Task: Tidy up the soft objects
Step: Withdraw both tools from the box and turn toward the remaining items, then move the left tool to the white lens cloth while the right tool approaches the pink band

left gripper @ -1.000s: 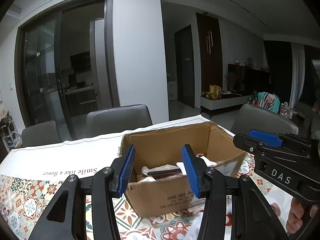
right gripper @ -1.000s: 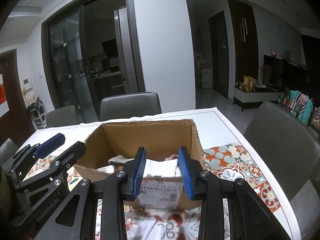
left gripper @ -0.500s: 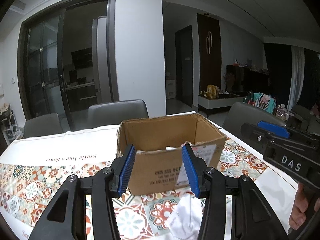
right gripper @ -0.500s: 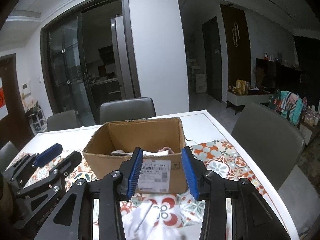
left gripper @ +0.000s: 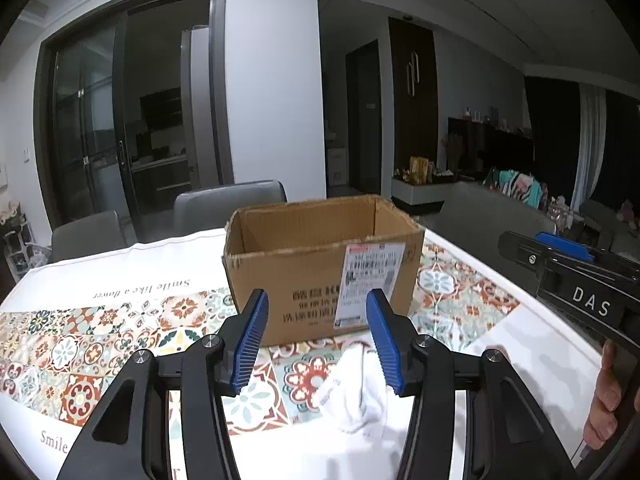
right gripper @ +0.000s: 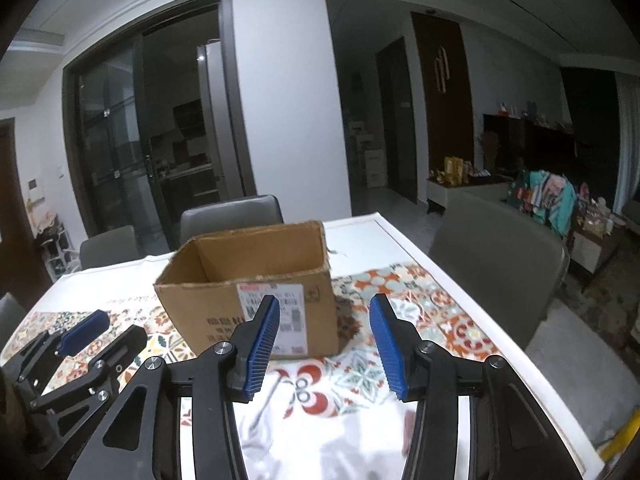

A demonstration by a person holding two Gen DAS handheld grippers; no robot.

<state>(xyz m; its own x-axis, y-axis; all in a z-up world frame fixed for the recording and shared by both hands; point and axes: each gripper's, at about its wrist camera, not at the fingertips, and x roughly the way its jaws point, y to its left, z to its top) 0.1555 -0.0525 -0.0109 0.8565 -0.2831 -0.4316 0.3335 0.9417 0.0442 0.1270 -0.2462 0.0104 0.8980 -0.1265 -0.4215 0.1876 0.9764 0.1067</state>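
Note:
An open cardboard box (left gripper: 320, 264) with a shipping label stands on the patterned tablecloth; it also shows in the right wrist view (right gripper: 252, 292). A crumpled white cloth (left gripper: 354, 392) lies on the table in front of the box, just below my left gripper's right finger. My left gripper (left gripper: 316, 340) is open and empty, short of the box. My right gripper (right gripper: 324, 344) is open and empty, also in front of the box. Each gripper shows at the edge of the other's view. The box's contents are hidden from here.
Grey chairs (left gripper: 230, 208) stand behind the table, another chair (right gripper: 496, 256) at the right side. The table's right edge (right gripper: 500, 344) runs close to my right gripper. A blurred white cloth (right gripper: 320, 420) lies under the right gripper.
Both grippers have pulled back and lowered away from the box. The box interior with its soft items has dropped out of sight, and the white cloth on the table has come into view.

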